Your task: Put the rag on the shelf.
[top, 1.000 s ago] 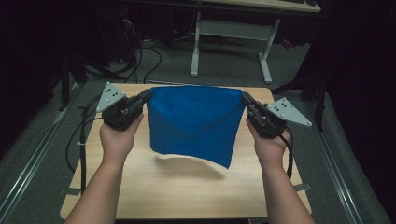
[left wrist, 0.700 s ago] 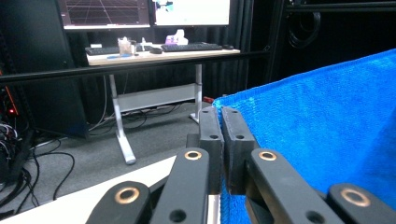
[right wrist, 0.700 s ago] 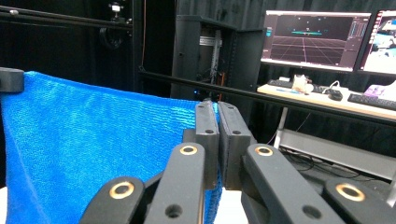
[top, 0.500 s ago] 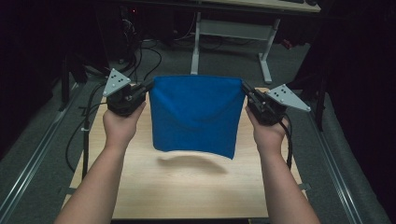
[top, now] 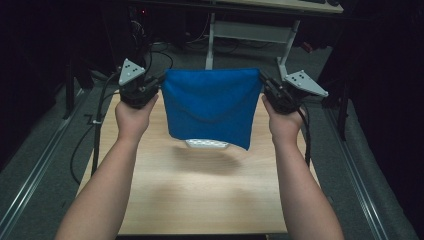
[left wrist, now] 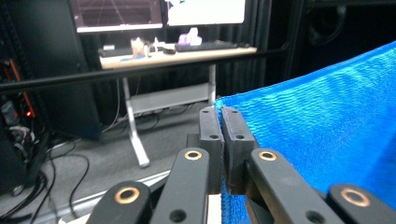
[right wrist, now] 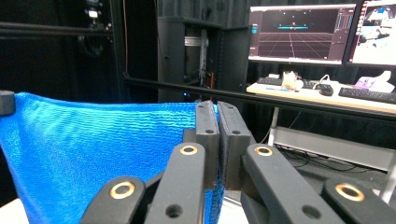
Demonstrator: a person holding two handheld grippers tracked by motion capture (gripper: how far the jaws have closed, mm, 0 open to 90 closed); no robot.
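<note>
Blue cloth (top: 210, 107) hangs stretched above the wooden table (top: 200, 195), its top corners pinched between the closed jaws of the left gripper (top: 159, 86) and right gripper (top: 263, 84).

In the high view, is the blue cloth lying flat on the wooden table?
No, the blue cloth hangs in the air between the left gripper and the right gripper, above the wooden table.
</note>
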